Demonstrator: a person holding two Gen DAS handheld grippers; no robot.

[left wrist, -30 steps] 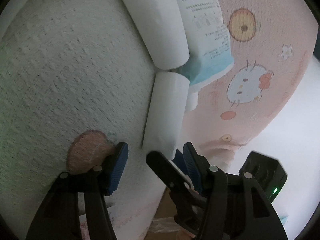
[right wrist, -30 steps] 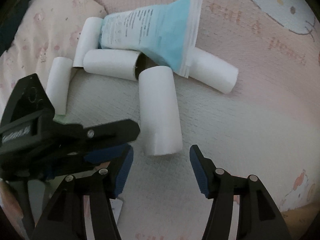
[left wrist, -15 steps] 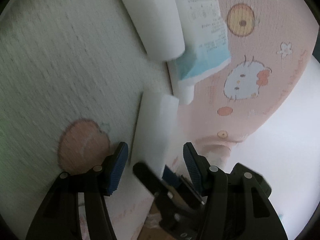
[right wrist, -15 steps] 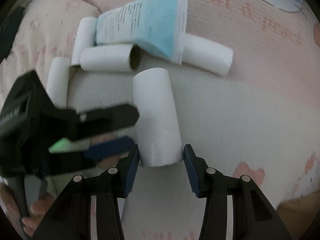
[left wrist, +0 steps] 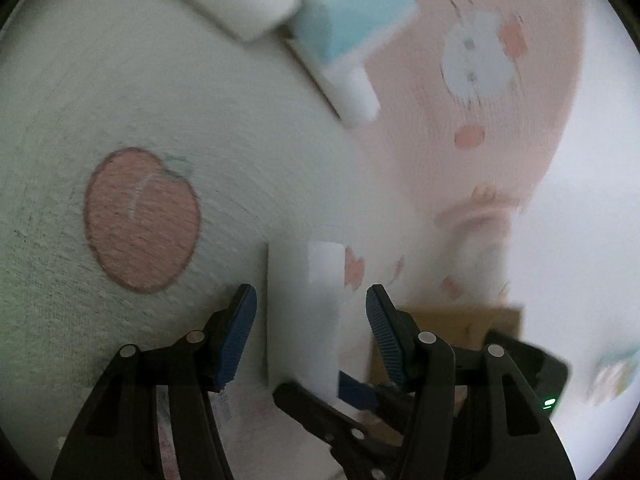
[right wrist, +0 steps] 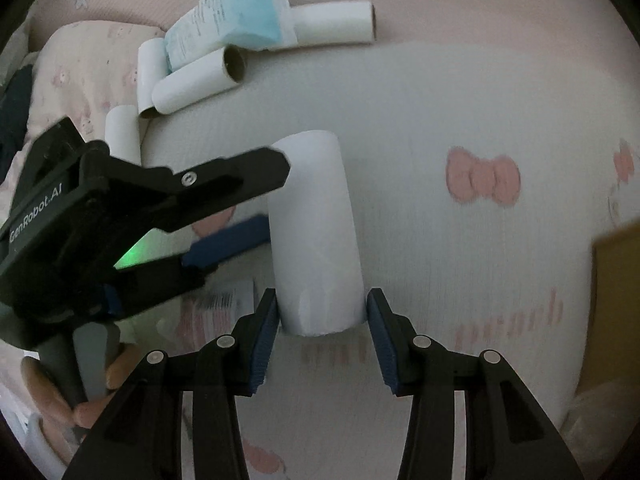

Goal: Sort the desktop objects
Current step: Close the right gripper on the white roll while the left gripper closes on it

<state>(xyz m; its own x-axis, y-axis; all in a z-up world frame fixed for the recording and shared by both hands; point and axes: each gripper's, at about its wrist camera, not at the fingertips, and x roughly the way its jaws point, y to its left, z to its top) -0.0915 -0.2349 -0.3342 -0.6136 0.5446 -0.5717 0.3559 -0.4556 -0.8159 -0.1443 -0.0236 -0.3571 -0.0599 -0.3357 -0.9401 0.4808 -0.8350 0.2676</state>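
Observation:
A white paper roll (right wrist: 316, 232) sticks out from between the blue pads of my right gripper (right wrist: 322, 312), which is shut on its near end. The same roll (left wrist: 300, 320) shows in the left wrist view between the fingers of my left gripper (left wrist: 310, 308), with a gap on each side. That gripper is open and holds nothing. In the right wrist view the left gripper (right wrist: 224, 208) reaches in from the left, beside the roll. Further back lie a blue and white pouch (right wrist: 236, 20) and several more white rolls (right wrist: 332, 24).
Everything rests on a soft cloth (right wrist: 460, 100) printed with pink bows and peaches. A brown cardboard box (right wrist: 616, 292) stands at the right edge. A person's hand (right wrist: 52, 400) holds the left gripper at the lower left.
My right gripper closed on the nearest white roll and carried it away from the pile. The left gripper shifted and rolled, still open; the pile now sits further off.

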